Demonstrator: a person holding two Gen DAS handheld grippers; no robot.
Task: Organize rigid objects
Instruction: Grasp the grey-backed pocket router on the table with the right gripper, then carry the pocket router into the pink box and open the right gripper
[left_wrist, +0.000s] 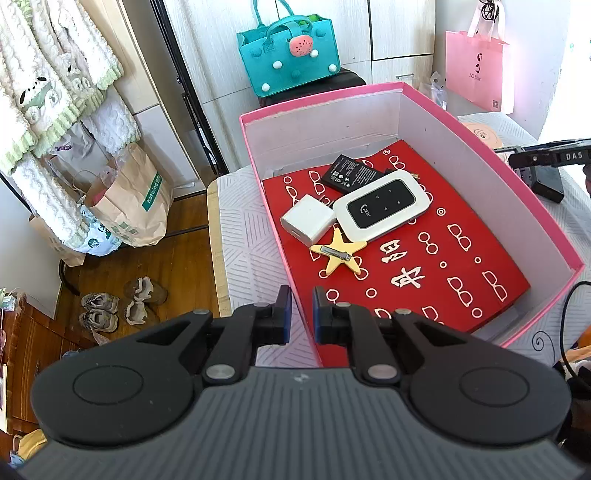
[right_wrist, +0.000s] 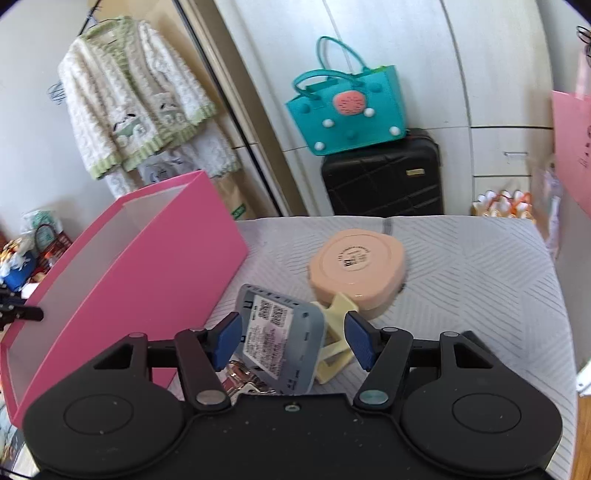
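A pink box with a red patterned floor holds a white pocket router, a white charger cube, a black battery and a yellow star hair clip. My left gripper hovers over the box's near rim, jaws nearly closed with a narrow gap and empty. In the right wrist view the box stands left. My right gripper is open around a grey labelled device lying on the table. A pale yellow clip and a round peach case lie beyond it.
Keys lie under the grey device. The table has a white striped cloth. A teal bag sits on a black suitcase behind. A pink paper bag hangs at right. Shoes and paper bags are on the floor left.
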